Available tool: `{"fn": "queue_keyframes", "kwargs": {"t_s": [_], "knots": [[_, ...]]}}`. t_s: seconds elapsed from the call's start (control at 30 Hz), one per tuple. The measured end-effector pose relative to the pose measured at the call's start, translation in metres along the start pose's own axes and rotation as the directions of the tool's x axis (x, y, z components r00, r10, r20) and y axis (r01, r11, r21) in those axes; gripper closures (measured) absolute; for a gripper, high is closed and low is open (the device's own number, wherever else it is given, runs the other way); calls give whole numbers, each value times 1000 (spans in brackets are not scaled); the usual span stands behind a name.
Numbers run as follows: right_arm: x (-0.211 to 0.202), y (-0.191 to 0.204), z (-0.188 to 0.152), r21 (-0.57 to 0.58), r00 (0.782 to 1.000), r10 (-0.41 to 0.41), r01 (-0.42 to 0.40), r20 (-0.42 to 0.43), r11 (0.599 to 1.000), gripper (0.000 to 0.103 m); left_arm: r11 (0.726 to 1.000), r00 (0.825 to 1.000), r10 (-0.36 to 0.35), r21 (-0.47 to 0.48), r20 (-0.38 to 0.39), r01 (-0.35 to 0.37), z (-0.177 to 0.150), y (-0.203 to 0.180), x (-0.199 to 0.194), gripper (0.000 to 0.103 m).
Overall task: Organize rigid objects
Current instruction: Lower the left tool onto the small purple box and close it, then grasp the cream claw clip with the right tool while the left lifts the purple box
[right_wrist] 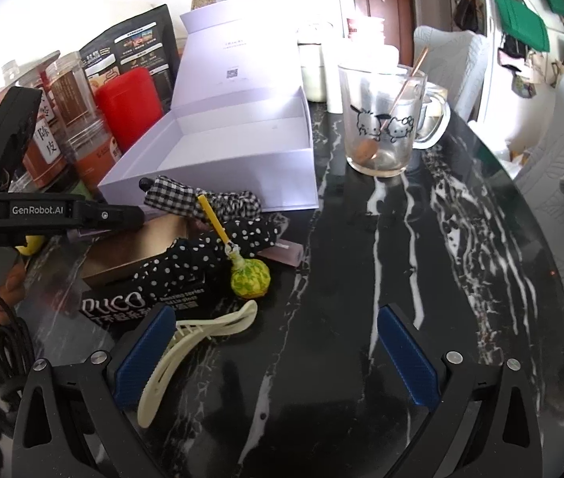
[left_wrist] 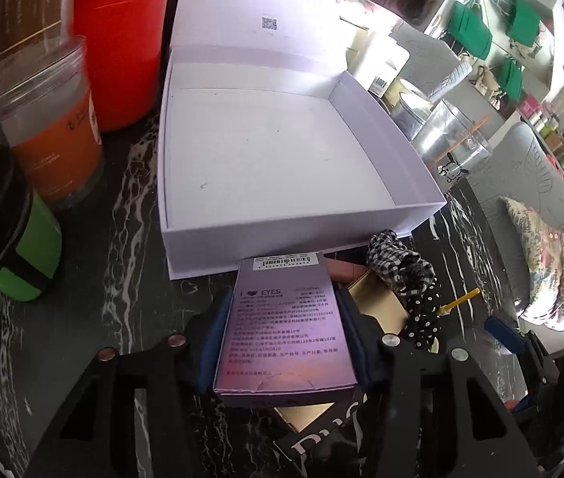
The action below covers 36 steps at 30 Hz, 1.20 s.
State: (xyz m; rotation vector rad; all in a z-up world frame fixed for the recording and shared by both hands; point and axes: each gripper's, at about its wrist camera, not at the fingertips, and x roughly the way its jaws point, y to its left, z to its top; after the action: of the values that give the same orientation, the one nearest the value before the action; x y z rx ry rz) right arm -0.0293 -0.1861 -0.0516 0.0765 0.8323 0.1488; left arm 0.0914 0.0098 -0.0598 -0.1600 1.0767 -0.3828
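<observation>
My left gripper (left_wrist: 282, 318) is shut on a purple "I love EYES" carton (left_wrist: 285, 326), held just in front of the open white box (left_wrist: 278, 151), whose inside is bare and whose lid stands up behind it. In the right wrist view the white box (right_wrist: 218, 171) sits at centre left, and the left gripper body (right_wrist: 42, 211) hovers at its near corner. My right gripper (right_wrist: 278, 342) is open and empty above the black marble table (right_wrist: 421, 259). A cream hair clip (right_wrist: 194, 342) lies beside its left finger (right_wrist: 142, 354).
A gold box (right_wrist: 130, 251), a black PUCO pack (right_wrist: 122, 302), checked and dotted cloth (right_wrist: 222, 231), a yellow-green ball on a stick (right_wrist: 250, 275) and a pink block (right_wrist: 285, 255) lie before the white box. Jars (left_wrist: 54, 135) and a red canister (left_wrist: 122, 47) stand left. A glass mug (right_wrist: 385, 119) stands right.
</observation>
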Motion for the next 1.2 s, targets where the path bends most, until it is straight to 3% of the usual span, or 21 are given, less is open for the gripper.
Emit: {"fn": "queue_keyframes", "kwargs": {"t_s": [0.33,0.5,0.6,0.9,1.07,1.13,1.2], "knots": [[-9,2,-7,11,1000,24,-24,1,1000,0,1000,996,-5,-12,84,6,-19,11,-47,52],[-8,19,-8,-33,999,46,-46,-3,998,0,998,989,67,-18,129,-65,-31,19,-71,52],[-3,29,-8,-43,997,78,-79,-20,996,1,997,988,74,-38,137,-69,-42,29,-78,52],[21,52,-11,-50,987,122,-127,-104,991,23,992,989,102,-82,105,-94,-75,51,-72,52],[27,59,-14,-88,991,70,-80,-116,993,35,987,986,147,-84,81,-140,-88,57,-64,52],[28,61,-13,-100,992,54,-65,-111,993,55,986,987,144,-94,65,-138,-90,59,-60,52],[27,60,-12,-101,992,53,-65,-114,993,65,985,991,130,-115,35,-125,-94,61,-54,52]]}}
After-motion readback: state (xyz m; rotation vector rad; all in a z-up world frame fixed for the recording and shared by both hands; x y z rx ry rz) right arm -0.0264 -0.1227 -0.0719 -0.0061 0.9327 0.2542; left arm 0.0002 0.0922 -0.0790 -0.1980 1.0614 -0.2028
